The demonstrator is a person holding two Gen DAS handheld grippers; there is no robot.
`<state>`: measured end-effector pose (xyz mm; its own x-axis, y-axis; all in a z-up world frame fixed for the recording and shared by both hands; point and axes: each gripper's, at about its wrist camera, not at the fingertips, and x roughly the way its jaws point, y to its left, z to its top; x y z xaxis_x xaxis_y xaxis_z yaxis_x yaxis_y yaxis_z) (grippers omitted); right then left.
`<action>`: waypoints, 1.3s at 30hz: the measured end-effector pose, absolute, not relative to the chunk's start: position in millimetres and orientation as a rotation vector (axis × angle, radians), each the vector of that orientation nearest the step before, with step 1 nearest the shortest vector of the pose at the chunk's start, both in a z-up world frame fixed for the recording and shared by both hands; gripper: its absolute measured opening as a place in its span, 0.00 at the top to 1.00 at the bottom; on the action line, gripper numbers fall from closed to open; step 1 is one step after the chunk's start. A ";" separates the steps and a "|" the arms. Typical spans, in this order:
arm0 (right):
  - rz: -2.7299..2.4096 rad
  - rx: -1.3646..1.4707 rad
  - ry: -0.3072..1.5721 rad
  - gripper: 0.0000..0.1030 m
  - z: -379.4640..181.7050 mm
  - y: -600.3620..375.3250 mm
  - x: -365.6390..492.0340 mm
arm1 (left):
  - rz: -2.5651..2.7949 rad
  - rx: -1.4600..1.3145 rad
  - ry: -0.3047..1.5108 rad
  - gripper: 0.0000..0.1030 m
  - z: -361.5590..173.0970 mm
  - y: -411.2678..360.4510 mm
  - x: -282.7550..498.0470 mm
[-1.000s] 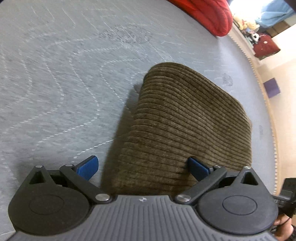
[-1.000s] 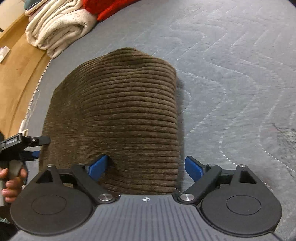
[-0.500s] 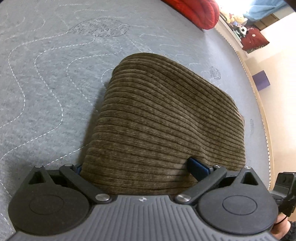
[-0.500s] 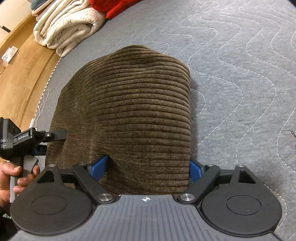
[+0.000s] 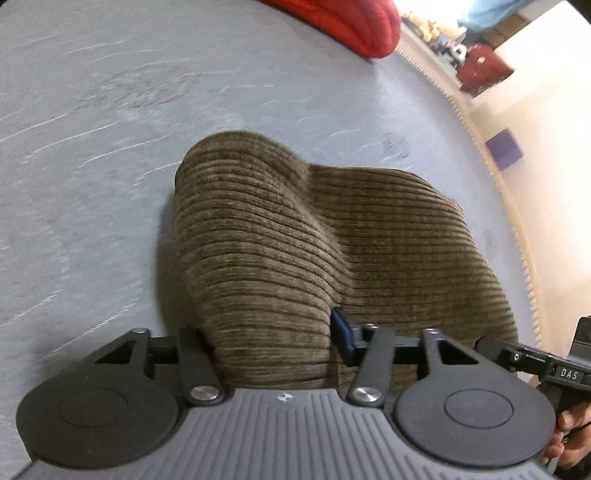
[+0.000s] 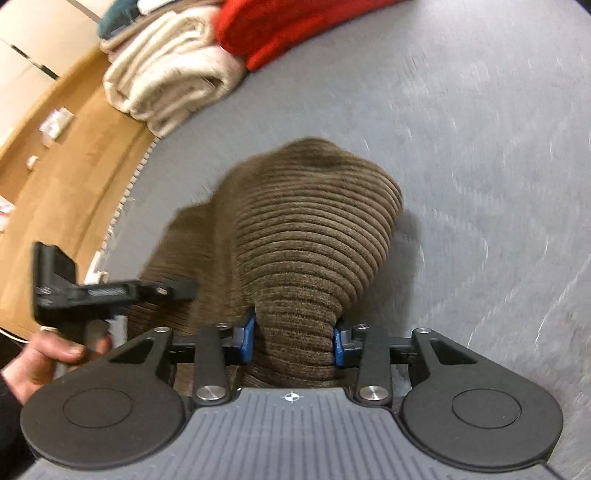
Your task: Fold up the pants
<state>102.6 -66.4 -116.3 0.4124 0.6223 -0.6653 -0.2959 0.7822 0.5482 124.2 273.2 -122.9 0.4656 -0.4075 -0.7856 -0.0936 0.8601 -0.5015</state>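
Note:
The brown corduroy pants [image 5: 332, 236] lie folded on the grey quilted mattress [image 5: 92, 166]. My left gripper [image 5: 271, 338] is shut on the near left edge of the pants, bunching the cloth into a raised ridge; its left pad is hidden by fabric. My right gripper [image 6: 293, 341] is shut on the near right edge of the pants [image 6: 303, 236], with the cloth pinched between the blue pads [image 6: 246, 334] and lifted. The left gripper also shows in the right wrist view [image 6: 110, 291], held by a hand.
A red blanket [image 5: 347, 26] lies at the far end of the mattress. Folded cream towels [image 6: 166, 70] and red cloth [image 6: 280, 26] sit at the far left edge. The wooden floor [image 6: 55, 177] lies beyond the mattress [image 6: 480, 147] edge.
Both grippers have closed on the near edge of the pants, and the cloth now bunches and lifts. Both views tilt upward and blur with motion.

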 end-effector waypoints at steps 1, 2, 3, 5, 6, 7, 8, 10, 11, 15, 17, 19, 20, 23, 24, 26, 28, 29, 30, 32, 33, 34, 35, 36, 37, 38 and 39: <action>0.597 0.353 0.961 0.62 -106.2 -72.8 107.6 | -0.234 -0.548 1.054 0.56 -117.0 270.7 127.9; 0.595 0.334 0.931 0.62 -95.5 -81.3 113.6 | -0.260 -0.562 1.026 0.57 -110.1 261.9 133.2; 0.590 0.322 0.902 0.62 -84.9 -92.5 120.8 | -0.278 -0.558 0.987 0.57 -100.5 250.5 140.4; 0.589 0.320 0.856 0.62 -68.1 -118.7 134.7 | -0.299 -0.564 0.918 0.57 -85.4 233.0 153.3; 0.589 0.310 0.825 0.62 -60.5 -131.6 141.1 | -0.311 -0.574 0.885 0.56 -78.8 224.5 160.4; 0.588 0.291 0.791 0.62 -54.7 -144.1 146.2 | -0.325 -0.573 0.854 0.56 -73.1 214.2 168.1; 0.581 0.271 0.758 0.60 -51.2 -157.2 150.9 | -0.333 -0.571 0.837 0.51 -71.0 205.7 174.3; 0.507 0.238 0.721 0.48 -55.5 -180.9 163.1 | -0.253 -0.533 0.842 0.32 -73.2 191.1 186.8; 0.407 0.207 0.723 0.36 -62.7 -192.0 168.7 | -0.136 -0.484 0.848 0.28 -74.2 186.7 190.0; 0.087 0.187 0.826 0.43 -84.6 -225.9 184.1 | -0.043 -0.444 0.811 0.42 -66.5 176.0 192.7; 0.171 0.210 0.820 0.43 -80.3 -226.2 179.9 | -0.148 -0.369 0.783 0.46 -56.3 152.9 190.6; 0.272 0.161 0.817 0.44 -77.8 -218.3 172.9 | -0.257 -0.258 0.803 0.47 -58.4 127.6 186.1; 0.306 0.124 0.834 0.45 -80.8 -213.5 171.6 | -0.276 -0.190 0.854 0.50 -67.4 116.7 187.6; 0.320 0.015 1.070 0.43 -119.6 -205.5 179.1 | -0.147 0.103 1.100 0.59 -119.7 89.1 192.0; 0.317 0.005 1.109 0.39 -128.0 -204.4 180.4 | -0.129 0.113 1.106 0.60 -124.0 87.0 189.3; 0.303 0.030 1.080 0.42 -119.9 -205.7 181.0 | -0.113 0.084 1.083 0.62 -112.3 83.2 188.2; 0.310 0.049 1.034 0.47 -112.2 -207.2 172.9 | -0.147 0.063 1.016 0.62 -97.1 74.7 183.2; 0.320 0.042 1.016 0.47 -109.9 -208.0 171.5 | -0.159 0.062 0.997 0.62 -95.4 73.8 178.2; 0.308 0.017 1.034 0.47 -113.1 -205.2 171.4 | -0.161 0.074 1.008 0.62 -99.0 74.2 175.4; 0.270 -0.024 1.100 0.36 -127.3 -204.9 169.3 | -0.131 0.138 1.131 0.56 -123.5 74.6 176.7; 0.260 -0.014 1.104 0.36 -125.9 -203.1 170.7 | -0.129 0.138 1.147 0.56 -126.9 76.5 174.7; 0.255 0.004 1.107 0.36 -122.9 -203.1 171.5 | -0.119 0.119 1.135 0.56 -120.5 77.4 172.3; 0.246 0.013 1.103 0.36 -118.1 -204.1 170.4 | -0.111 0.105 1.130 0.55 -112.0 77.8 170.3; 0.236 0.009 1.079 0.36 -111.4 -202.2 167.1 | -0.112 0.099 1.116 0.51 -100.8 77.0 163.1; 0.227 -0.002 1.036 0.36 -102.1 -194.8 164.5 | -0.121 0.099 1.080 0.48 -86.7 77.9 156.8; 0.223 -0.012 0.977 0.36 -90.7 -193.4 158.0 | -0.123 0.102 1.041 0.36 -73.0 78.6 149.0; 0.222 -0.019 0.903 0.36 -78.7 -193.1 151.4 | -0.113 0.105 0.996 0.20 -59.1 79.4 138.6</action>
